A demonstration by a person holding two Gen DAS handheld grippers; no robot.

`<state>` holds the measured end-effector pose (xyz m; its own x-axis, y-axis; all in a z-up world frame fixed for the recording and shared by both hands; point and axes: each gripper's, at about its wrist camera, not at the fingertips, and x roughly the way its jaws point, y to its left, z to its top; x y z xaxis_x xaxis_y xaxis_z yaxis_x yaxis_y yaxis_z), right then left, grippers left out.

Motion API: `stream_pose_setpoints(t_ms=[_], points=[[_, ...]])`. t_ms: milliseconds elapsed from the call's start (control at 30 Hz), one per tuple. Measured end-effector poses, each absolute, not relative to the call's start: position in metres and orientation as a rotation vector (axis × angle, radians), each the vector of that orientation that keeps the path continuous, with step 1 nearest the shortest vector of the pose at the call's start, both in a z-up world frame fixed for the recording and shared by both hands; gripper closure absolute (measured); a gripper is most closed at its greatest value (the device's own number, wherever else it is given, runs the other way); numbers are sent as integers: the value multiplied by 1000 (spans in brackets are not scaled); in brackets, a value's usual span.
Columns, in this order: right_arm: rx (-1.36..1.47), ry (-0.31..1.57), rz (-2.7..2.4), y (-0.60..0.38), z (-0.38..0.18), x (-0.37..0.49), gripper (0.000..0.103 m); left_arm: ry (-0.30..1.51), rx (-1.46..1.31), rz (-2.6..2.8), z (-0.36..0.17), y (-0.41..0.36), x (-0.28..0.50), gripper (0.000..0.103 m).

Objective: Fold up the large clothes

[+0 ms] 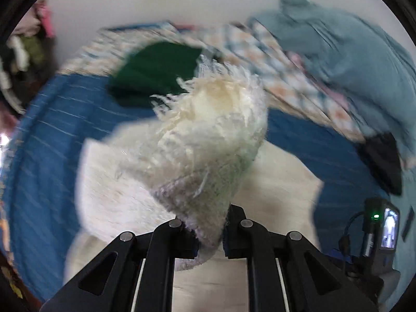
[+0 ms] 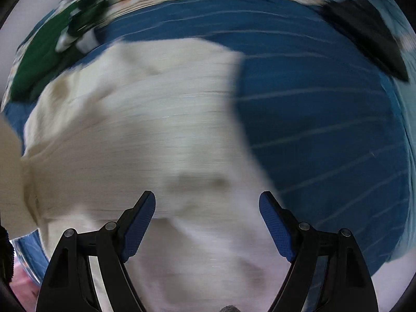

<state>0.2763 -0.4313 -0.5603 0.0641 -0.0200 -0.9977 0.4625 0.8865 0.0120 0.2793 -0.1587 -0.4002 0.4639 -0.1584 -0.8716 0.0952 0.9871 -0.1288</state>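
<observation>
Left gripper (image 1: 210,236) is clamped on the cream cloth's (image 1: 208,140) fringe, right gripper (image 2: 207,223) wide open over it. Blue striped bedsheet (image 2: 325,109) underneath, pale wall (image 1: 156,2) behind. No readable writing, too blurry.

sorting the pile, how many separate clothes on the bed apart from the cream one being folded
3: green garment at the far left, black one at the right edge, light blue one behind it. Blur may hide more.
</observation>
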Motion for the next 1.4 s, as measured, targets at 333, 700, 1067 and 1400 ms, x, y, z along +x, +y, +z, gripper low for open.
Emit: stream_pose_setpoints(t_ms=[333, 700, 1067, 1400], points=[[561, 1446, -377, -545, -565, 201, 19, 1215, 95, -203, -490, -273, 291, 38], [837, 1332, -195, -549, -533, 181, 19, 1138, 21, -224, -426, -231, 256, 8], [777, 1458, 158, -442, -607, 329, 25, 1254, 153, 253, -482, -56, 211, 8], [373, 1172, 87, -402, -503, 361, 98, 1297, 117, 374, -538, 5, 202, 8]])
